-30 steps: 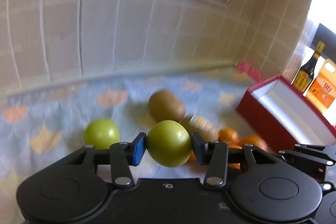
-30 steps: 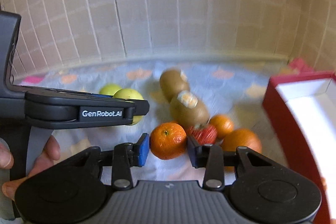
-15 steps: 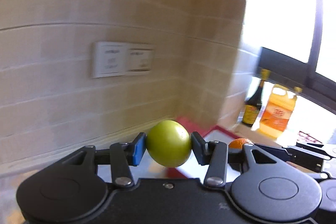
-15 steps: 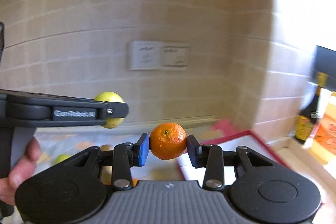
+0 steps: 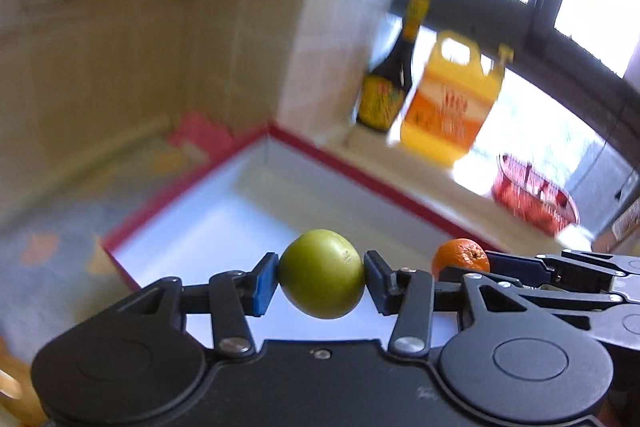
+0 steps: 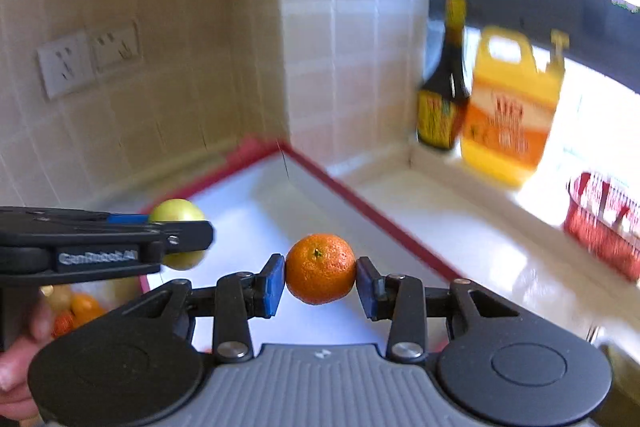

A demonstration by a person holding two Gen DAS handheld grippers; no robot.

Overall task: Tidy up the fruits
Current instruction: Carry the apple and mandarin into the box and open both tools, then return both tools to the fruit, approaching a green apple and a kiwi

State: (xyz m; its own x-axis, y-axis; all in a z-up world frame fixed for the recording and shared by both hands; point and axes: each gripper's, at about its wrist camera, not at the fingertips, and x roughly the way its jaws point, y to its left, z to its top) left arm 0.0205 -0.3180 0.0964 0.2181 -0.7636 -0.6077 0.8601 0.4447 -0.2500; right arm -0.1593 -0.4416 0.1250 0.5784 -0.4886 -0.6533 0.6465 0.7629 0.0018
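fruit box [image 5: 224,215], red-walled and white inside, fills the counter's back corner, its floor bare to receive what i carry. my left gripper [image 5: 320,277] clenches a green fruit [image 5: 320,274] above its near edge; my right gripper [image 6: 320,277] pinches a mandarin [image 6: 320,268] alongside, both held clear for dropping in.

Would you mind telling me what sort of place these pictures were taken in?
Most likely a home kitchen: tiled walls, a dark sauce bottle and a yellow oil jug on the window ledge, and wall sockets.
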